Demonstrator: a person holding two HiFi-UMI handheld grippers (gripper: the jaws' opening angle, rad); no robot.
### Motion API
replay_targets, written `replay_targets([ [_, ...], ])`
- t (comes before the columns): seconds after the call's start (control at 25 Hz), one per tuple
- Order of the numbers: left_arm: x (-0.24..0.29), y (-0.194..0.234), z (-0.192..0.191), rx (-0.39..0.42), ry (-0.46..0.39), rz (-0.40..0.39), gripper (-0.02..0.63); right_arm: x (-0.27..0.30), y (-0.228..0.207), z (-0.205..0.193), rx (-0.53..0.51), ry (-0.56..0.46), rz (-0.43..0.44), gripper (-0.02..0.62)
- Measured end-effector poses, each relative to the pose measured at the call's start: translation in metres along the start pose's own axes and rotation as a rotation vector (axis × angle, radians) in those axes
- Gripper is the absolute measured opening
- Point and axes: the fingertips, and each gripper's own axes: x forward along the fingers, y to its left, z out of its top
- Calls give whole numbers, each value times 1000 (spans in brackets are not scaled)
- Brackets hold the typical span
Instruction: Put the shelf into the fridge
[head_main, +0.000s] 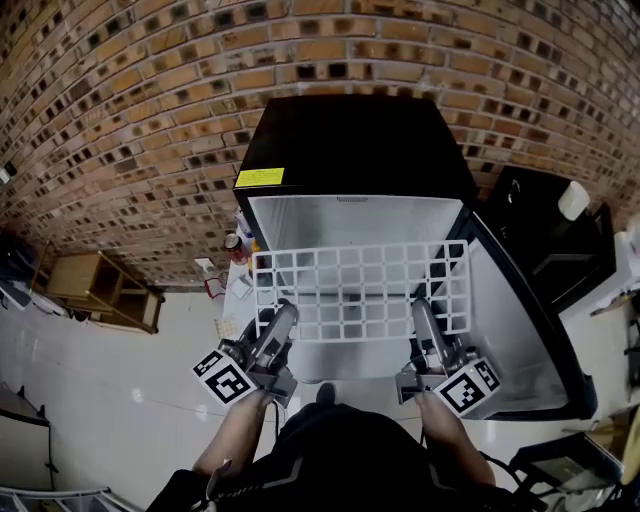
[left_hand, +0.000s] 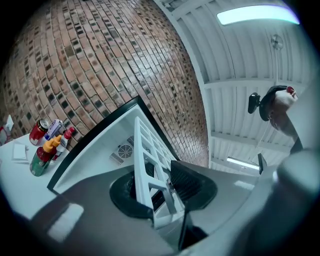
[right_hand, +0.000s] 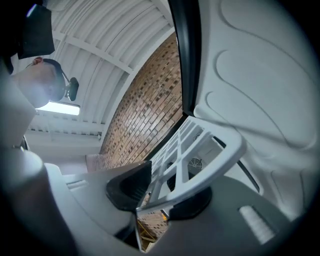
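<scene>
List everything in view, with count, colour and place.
shelf: one, white grid, in front of the open fridge
fridge: one, black with white inside, against the wall, door open
label: one, yellow, fridge top's front corner
brick wall: one, brown, behind the fridge
wooden stand: one, tan, floor at left
bottles and can: several, red, green, orange, left of fridge
left gripper: one, grey, shut on shelf's near edge
right gripper: one, grey, likewise

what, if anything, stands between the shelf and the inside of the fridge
Nothing visible does. The fridge has its door swung open to the right, and the cavity behind the shelf looks bare. The left gripper and right gripper clamp its near edge.
</scene>
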Motion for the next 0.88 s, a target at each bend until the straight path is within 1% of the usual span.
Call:
replay_targets([
  [0.6, 31, 55, -2, -44, 71, 25, 106, 32, -35, -19, 11, 19, -97, 110],
  [0.76, 39, 67, -4, -60, 91, 41, 104, 40, -48, -25, 42, 26, -117, 110],
  [0.88, 44, 76, -3, -49, 95, 66, 107, 46, -56, -30, 58, 33, -132, 110],
])
